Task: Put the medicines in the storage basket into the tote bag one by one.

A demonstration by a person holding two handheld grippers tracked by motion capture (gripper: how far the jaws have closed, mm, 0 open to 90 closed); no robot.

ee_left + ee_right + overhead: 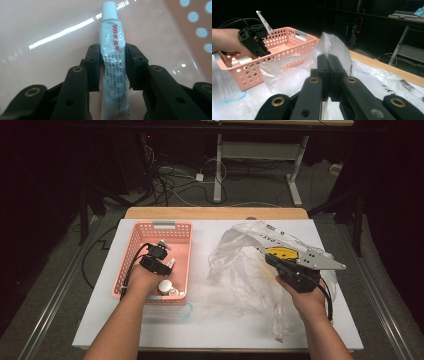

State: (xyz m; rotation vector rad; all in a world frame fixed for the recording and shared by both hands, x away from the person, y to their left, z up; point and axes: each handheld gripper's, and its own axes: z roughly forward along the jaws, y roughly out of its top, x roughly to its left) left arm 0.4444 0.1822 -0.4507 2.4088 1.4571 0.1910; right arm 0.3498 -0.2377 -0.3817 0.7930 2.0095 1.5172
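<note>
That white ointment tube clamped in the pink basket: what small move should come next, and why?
Probably lift it straight up. The left gripper is shut on the white ointment tube above the pink plastic basket floor, while the right gripper pinches the clear plastic bag.

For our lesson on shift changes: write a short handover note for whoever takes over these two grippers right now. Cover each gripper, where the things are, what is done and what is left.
Left gripper: shut on the white tube, cap pointing away, down inside the pink basket.
Right gripper: shut on a fold of the clear plastic bag, holding its edge up off the table.
Where things are: basket at the table's left, bag at its right; a white bottle lies at the basket's near end.
Done: tube gripped, bag held.
Left: probably lift the tube across into the bag, then the bottle, though the bag's mouth cannot be made out.
</note>
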